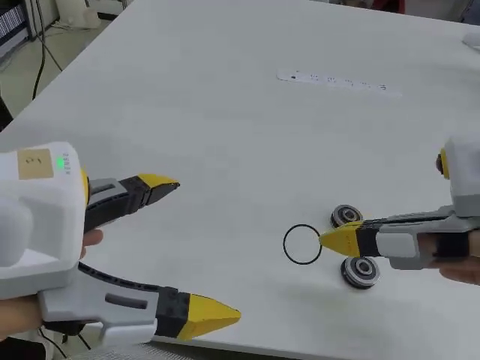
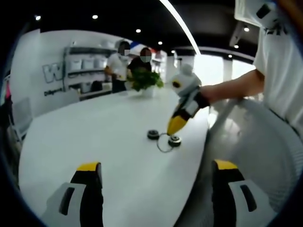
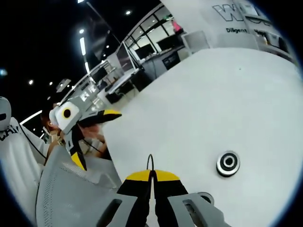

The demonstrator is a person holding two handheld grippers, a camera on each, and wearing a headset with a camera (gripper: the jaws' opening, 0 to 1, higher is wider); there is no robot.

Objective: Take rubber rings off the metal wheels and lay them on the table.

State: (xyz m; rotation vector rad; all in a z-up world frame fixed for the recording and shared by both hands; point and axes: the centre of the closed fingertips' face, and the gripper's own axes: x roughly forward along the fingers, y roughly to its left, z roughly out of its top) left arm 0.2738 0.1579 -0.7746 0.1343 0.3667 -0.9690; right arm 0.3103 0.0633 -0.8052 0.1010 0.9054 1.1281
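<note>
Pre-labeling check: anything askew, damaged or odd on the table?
Nothing stands out. The right gripper is shut on a ring, close to the far wheel and the near wheel, both flat on the table. The left gripper is open, apart from them.

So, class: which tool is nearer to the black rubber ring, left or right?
Right. The right tool is shut on the edge of the rubber ring, between the two metal wheels. The left tool hangs open, well away, by the near edge of the table.
</note>
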